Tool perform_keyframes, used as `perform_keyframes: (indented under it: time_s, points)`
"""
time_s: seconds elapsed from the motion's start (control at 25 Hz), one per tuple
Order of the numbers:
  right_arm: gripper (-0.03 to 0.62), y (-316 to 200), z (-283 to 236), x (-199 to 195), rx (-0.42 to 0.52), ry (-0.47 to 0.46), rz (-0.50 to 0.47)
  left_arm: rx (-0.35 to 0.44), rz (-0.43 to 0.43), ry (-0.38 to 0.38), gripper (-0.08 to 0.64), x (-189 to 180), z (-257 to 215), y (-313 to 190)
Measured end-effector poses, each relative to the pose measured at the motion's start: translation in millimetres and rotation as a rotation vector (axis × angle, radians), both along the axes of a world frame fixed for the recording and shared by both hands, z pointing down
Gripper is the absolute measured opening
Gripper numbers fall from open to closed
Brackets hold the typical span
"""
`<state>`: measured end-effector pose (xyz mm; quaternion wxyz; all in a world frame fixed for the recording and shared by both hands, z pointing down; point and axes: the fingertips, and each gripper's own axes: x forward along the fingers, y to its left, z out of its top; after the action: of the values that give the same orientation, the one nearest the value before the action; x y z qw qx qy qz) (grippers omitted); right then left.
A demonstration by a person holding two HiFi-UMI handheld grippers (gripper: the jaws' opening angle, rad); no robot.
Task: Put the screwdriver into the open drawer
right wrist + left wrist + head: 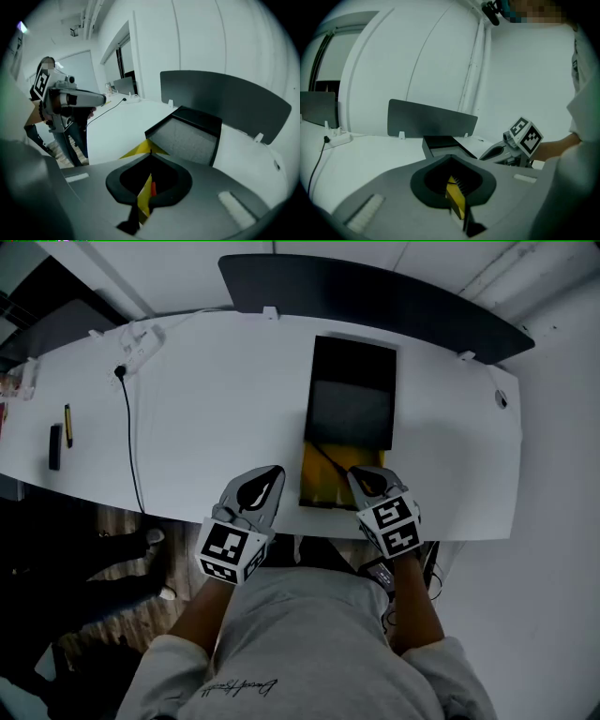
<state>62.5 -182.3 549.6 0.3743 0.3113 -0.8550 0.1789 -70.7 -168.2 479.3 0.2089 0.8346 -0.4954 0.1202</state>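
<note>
Presently, left tool (270, 474) and right tool (362, 476) both closed and empty, at near edge of white curved surface (216, 399), either side of open yellow drawer (319, 486) of black rectangular box (352, 395)

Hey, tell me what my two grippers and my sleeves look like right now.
Both the left gripper and the right gripper are grey tapering shells with a black teardrop recess on top. Each carries a white cube with black square markers at its rear. Your top is a grey sweatshirt with dark script lettering, sleeves ending near the elbows.
</note>
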Motion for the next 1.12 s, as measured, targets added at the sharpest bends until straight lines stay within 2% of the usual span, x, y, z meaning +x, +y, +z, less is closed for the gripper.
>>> perform_keyframes:
  time_s: [0.28, 0.48, 0.72, 1.12]
  points:
    - [0.014, 3, -50, 6, 0.116, -0.116, 0.058, 0.031, 0.013, 0.0, 0.002, 10, -23, 10]
    - [0.014, 11, -72, 11, 0.121, -0.204, 0.105, 0.051, 0.027, -0.004, 0.002, 18, -37, 17]
    - [0.014, 18, -90, 12, 0.142, -0.267, 0.117, 0.074, 0.033, -0.012, 0.002, 25, -48, 18]
    - [0.014, 21, -98, 1, 0.153, -0.265, 0.081, 0.083, 0.027, -0.013, 0.002, 32, -51, 18]
